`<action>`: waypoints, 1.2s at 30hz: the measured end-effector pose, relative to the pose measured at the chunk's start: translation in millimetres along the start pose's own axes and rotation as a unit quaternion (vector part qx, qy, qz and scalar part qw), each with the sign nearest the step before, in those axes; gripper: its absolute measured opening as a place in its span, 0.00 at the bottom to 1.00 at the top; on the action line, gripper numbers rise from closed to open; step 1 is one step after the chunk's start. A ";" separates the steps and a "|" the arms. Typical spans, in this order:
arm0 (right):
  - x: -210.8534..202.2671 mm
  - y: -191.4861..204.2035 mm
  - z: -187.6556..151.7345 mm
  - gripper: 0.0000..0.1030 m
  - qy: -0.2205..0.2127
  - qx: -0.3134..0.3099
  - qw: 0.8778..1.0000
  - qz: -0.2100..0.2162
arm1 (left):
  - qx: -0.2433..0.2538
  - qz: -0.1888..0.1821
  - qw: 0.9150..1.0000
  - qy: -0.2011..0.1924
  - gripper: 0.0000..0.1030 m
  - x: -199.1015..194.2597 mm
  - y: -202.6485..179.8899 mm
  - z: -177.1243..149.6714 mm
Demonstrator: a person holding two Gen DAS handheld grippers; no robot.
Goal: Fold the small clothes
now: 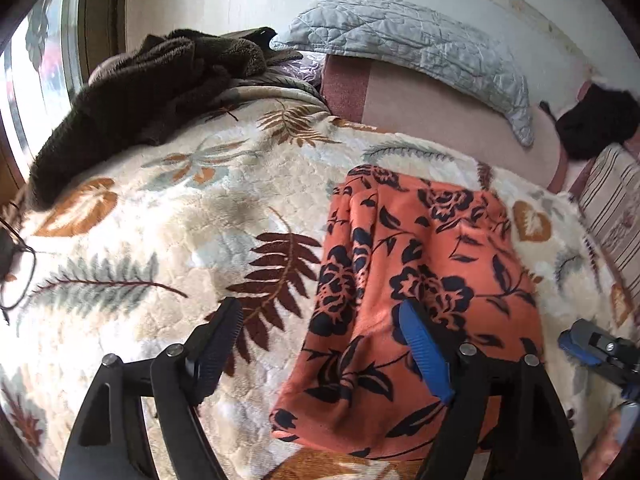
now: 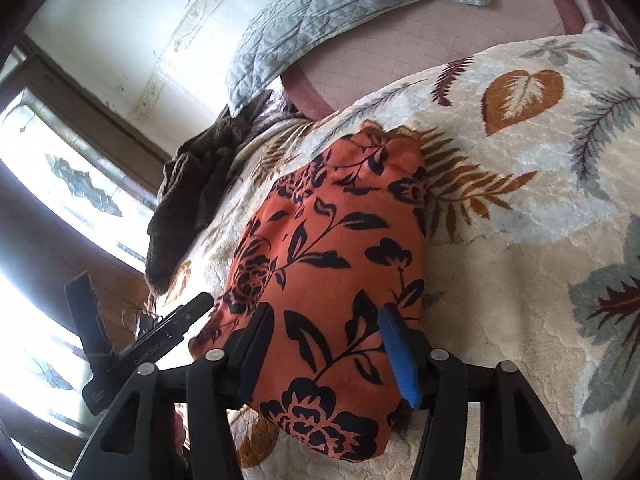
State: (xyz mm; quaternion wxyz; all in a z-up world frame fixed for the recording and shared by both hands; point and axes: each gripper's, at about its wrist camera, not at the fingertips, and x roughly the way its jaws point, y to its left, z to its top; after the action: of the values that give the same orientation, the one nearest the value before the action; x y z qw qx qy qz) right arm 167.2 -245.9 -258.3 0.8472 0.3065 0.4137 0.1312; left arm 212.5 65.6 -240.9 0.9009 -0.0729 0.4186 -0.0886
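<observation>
The near edge of the orange flowered garment (image 1: 416, 300) is running out of sight behind the gripper frames in both wrist views, so how it ends there cannot be told. Its layers are lying one over another and the kind of garment is hard to make out. At the left edge of the left wrist view a thin wire shape, perhaps a pair of glasses (image 1: 18, 276), is being cut off by the lens rim. A dark object (image 1: 596, 120) at the far right is too blurred to name.

The garment is lying folded on the cream leaf-patterned blanket (image 1: 160, 208), well apart from the brown fleece heap (image 1: 132, 96) near the window (image 2: 60, 168) and from the grey quilted pillow (image 1: 404, 44) against the wall.

The left gripper (image 1: 320, 320) is standing wide apart: its blue finger (image 1: 424, 352) is hanging over the cloth, its black finger over bare blanket beside the garment's left edge, and nothing is being clamped. The right gripper (image 2: 324, 320) is also standing apart, its two fingers straddling the near part of the garment; whether the pads are touching the cloth cannot be told, but they are not pinching it.
</observation>
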 end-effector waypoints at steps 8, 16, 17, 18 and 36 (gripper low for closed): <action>6.2 -67.2 15.0 0.74 0.033 0.164 0.984 0.064 | -0.131 -0.151 0.971 0.133 0.85 51.1 27.6 6.4; 53.0 -78.2 18.9 0.80 0.099 0.187 0.973 0.088 | -0.169 -0.199 0.947 0.187 0.85 79.7 27.6 0.1; 58.4 -73.8 20.9 0.80 0.102 0.176 0.975 0.087 | -0.173 -0.205 0.944 0.190 0.85 81.3 28.0 0.1; 63.9 -69.1 23.5 0.81 0.102 0.165 0.977 0.091 | -0.177 -0.212 0.942 0.191 0.85 82.7 29.2 0.4; 93.9 -26.5 43.3 0.57 0.086 0.075 0.988 0.106 | -0.117 -0.239 0.952 0.150 0.56 79.8 -10.5 17.3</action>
State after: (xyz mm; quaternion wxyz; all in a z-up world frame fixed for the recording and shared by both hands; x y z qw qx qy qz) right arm 258.8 -239.7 -312.9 0.7642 0.3987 0.4591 0.2154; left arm 275.3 38.7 -286.9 0.7654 -0.2615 0.5267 -0.2616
